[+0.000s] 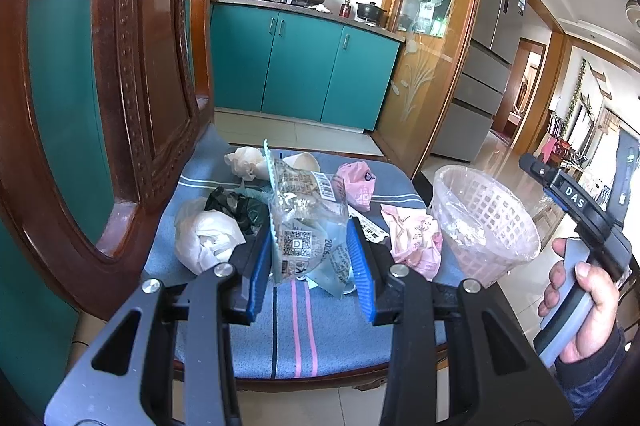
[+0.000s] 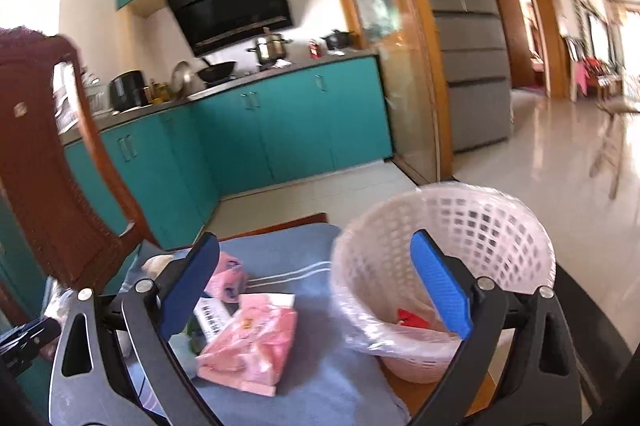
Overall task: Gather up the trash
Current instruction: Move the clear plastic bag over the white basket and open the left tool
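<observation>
A cushioned chair [image 1: 280,338] carried scattered trash and a lined basket [image 1: 486,222] at its edge. The left gripper [image 1: 310,262] clamped a clear wrapper [image 1: 304,226]; the right gripper [image 2: 316,290] gaped empty. Next, probably, carrying the wrapper over the basket's rim.

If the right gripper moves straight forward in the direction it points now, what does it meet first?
Probably the white plastic mesh basket lined with a clear bag: its near rim lies ahead between the open fingers of the right gripper, toward the right finger. Depth is unclear, so it might pass just left, over the blue cushion.
</observation>
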`<action>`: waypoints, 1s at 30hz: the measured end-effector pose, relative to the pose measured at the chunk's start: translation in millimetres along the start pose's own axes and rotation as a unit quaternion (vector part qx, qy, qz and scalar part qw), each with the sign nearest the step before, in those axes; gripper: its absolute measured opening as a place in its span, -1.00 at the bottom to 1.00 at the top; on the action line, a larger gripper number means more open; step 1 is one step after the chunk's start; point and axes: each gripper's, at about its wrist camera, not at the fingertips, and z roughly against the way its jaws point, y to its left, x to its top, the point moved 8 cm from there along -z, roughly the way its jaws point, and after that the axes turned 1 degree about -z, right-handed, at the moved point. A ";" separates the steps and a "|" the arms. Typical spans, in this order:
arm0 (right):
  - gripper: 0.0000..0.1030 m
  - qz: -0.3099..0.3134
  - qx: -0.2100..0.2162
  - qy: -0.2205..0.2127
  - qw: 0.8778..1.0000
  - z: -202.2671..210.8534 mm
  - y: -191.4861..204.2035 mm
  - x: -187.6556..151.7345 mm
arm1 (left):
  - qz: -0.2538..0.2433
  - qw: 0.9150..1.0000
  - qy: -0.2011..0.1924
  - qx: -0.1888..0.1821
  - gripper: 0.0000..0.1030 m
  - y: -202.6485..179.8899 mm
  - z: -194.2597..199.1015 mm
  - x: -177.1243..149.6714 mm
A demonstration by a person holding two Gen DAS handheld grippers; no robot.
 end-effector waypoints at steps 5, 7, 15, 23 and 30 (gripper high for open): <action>0.88 0.041 0.034 -0.029 0.998 17.4 35.4 2.3 | -0.006 1.000 0.003 0.001 -0.28 -3.2 -5.8 -0.9; 0.94 0.054 0.040 -0.046 0.997 26.1 45.3 4.6 | -0.011 1.000 0.006 -0.001 -0.27 -6.9 -10.0 -1.7; 0.94 0.062 -0.012 -0.085 0.994 41.1 18.3 20.3 | -0.049 0.998 0.003 -0.029 -0.28 -61.9 -29.8 14.4; 0.94 -0.099 -0.111 -0.125 0.981 60.1 -113.2 42.5 | -0.103 0.983 0.009 -0.150 -0.27 -220.5 -91.0 51.4; 0.94 -0.173 -0.147 -0.129 0.965 61.4 -163.8 36.0 | -0.121 0.983 0.052 -0.130 0.57 -289.6 -168.5 45.0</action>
